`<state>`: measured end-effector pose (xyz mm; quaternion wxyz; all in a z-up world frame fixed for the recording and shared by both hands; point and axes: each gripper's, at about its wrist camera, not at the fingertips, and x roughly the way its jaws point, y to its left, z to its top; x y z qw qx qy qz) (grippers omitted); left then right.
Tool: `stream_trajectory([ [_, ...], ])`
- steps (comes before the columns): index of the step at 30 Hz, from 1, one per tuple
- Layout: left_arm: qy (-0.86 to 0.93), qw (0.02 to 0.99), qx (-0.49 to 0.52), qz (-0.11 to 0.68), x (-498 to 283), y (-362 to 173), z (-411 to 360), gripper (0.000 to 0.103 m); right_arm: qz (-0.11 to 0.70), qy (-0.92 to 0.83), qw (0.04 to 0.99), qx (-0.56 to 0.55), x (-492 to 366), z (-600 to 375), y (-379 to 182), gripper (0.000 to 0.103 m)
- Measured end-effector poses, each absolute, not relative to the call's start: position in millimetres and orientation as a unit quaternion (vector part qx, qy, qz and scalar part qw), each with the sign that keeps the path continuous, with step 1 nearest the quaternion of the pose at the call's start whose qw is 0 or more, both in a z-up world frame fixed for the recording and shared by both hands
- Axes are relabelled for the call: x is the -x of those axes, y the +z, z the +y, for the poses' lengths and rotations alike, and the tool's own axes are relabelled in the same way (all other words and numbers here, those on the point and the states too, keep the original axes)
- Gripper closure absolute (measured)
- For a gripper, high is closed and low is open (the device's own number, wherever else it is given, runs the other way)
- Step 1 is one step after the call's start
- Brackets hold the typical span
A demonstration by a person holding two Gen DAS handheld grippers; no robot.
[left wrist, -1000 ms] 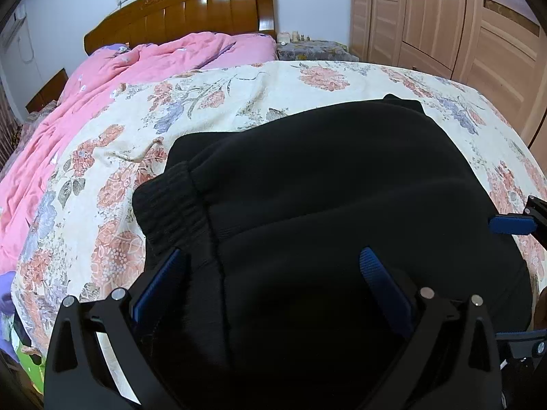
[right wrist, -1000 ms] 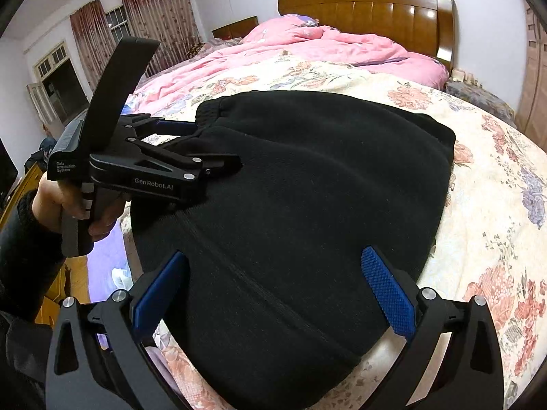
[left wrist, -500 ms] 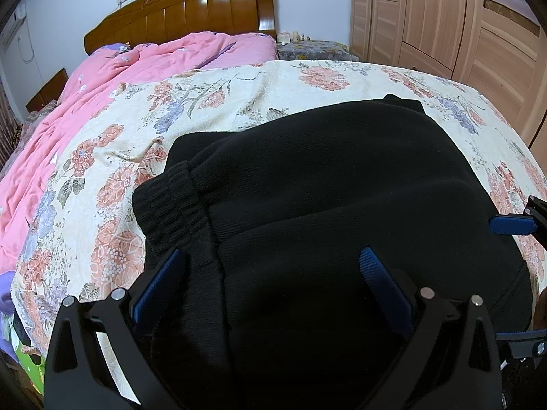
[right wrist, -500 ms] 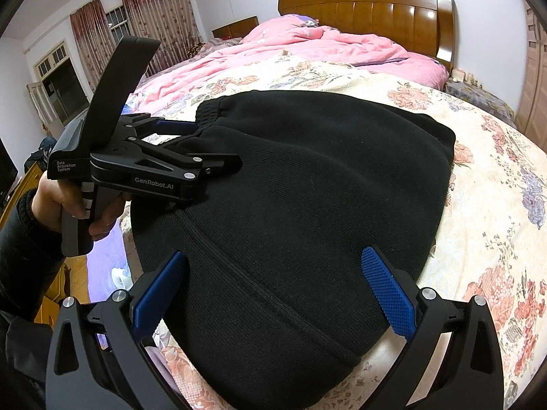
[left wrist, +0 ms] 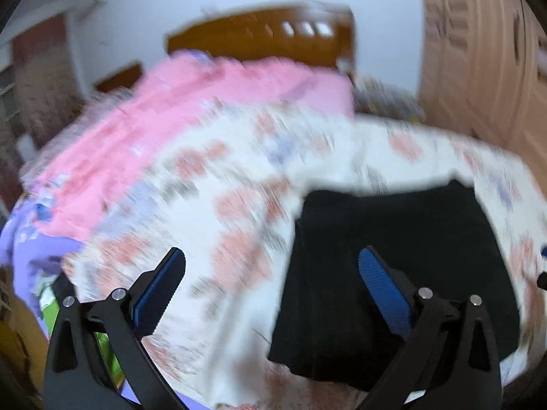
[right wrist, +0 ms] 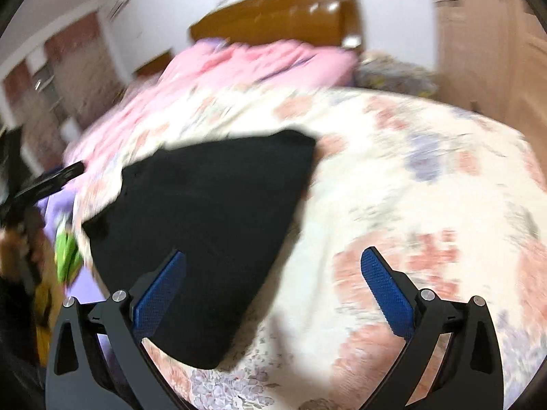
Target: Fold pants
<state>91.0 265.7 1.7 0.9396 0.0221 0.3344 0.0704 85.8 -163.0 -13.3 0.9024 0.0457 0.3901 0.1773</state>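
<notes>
The black pants (left wrist: 393,256) lie folded in a compact pile on the floral bedspread (left wrist: 239,212); they also show in the right wrist view (right wrist: 212,232). My left gripper (left wrist: 271,290) is open and empty, raised above the bed with the pants under its right finger. My right gripper (right wrist: 273,290) is open and empty, raised with the pants under its left finger. Both views are motion-blurred. Part of the left gripper (right wrist: 44,181) shows at the left edge of the right wrist view.
A pink quilt (left wrist: 191,109) covers the far left of the bed below the wooden headboard (left wrist: 266,37). Wooden wardrobes (left wrist: 485,54) stand on the right. Purple and green items (right wrist: 65,249) lie at the bed's left edge.
Both grippers have pulled back and up from the pants, the left swinging left and the right swinging right. The pants now look smaller and lie off to the side in each view.
</notes>
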Motion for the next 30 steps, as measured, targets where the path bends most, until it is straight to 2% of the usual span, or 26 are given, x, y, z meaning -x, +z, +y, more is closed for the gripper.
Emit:
stream_trajectory([
  [6,0.070,0.972,-0.024,0.222,-28.0,31.4,200.6,0.002,0.311,0.130,0.940,-0.051,-26.3,-150.6,2.6,0.004],
  [12,0.089,0.983,-0.033,0.155,40.7,28.0,146.4,0.001,0.290,0.099,0.952,-0.028,26.0,-129.6,1.1,0.004],
  [22,0.084,0.982,-0.017,0.170,101.3,12.7,136.8,0.001,0.241,0.065,0.968,-0.009,93.1,-113.5,14.7,0.004],
  [30,0.069,0.977,-0.009,0.202,97.0,-0.3,137.5,0.001,0.211,0.081,0.973,0.038,109.7,-96.9,18.9,0.004],
])
